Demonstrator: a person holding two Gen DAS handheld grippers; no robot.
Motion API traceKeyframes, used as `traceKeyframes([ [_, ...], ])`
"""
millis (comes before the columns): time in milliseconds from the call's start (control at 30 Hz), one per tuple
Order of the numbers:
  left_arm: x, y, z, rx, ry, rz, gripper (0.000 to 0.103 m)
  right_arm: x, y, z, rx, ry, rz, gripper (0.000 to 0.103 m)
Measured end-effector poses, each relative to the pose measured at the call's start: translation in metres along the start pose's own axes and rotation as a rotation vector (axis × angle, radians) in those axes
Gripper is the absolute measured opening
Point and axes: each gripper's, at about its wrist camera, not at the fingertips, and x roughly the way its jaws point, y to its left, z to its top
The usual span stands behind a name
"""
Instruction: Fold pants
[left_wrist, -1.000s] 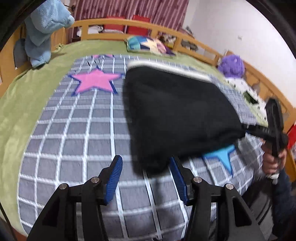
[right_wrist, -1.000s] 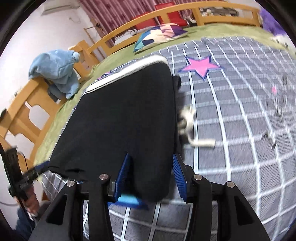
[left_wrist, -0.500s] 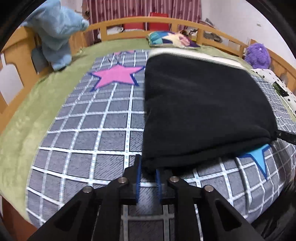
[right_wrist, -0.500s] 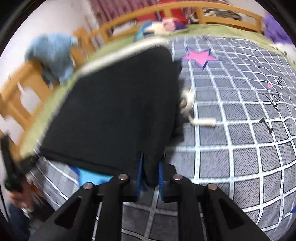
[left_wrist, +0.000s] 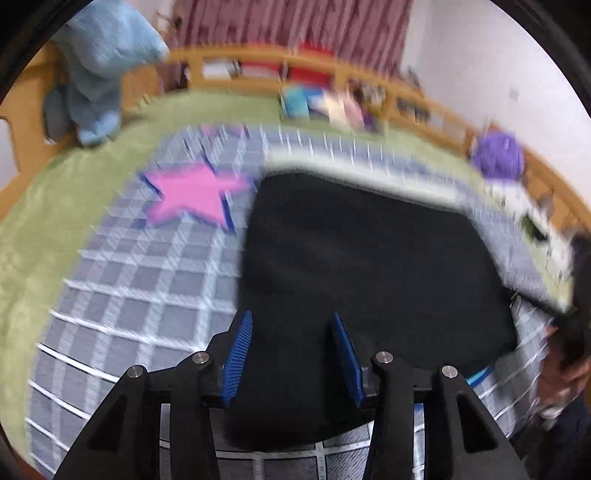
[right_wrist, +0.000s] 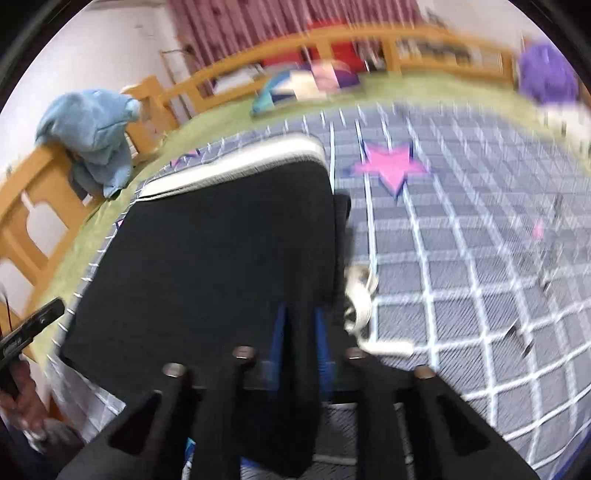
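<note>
Pants (left_wrist: 369, 273): black, thick and soft, probably fleece. Judging by looks they're limp, light and grippy, so they sag from any held point.

They lie already doubled on the checked blanket (left_wrist: 140, 295), filling centre and lower right of the left view.

Right gripper (right_wrist: 301, 328): clamped on the near right corner, cloth pinched between the pads.

Left gripper (left_wrist: 291, 354): jaws opening, near left corner between them, pads not pressing.

Best hold: the two near corners.

White waistband (right_wrist: 236, 166) points to the frame top, near edge at the bottom; long axis looks bottom to top.
</note>
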Motion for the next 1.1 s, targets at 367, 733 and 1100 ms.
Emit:
traceKeyframes([
  [367,-0.005,0.01,-0.011,-0.034,-0.049,-0.095,0.053,-0.006,0.0,0.028,-0.068,-0.015,-0.01,0.038],
  [733,-0.009,0.006,0.002,-0.002,-0.118,-0.06,0.054,0.034,-0.013,0.081,0.017,-0.08,0.028,0.012],
  [1100,-0.004,0.011,0.05,-0.115,-0.081,-0.164,0.057,0.003,0.005,0.065,-0.066,-0.124,-0.117,0.034],
])
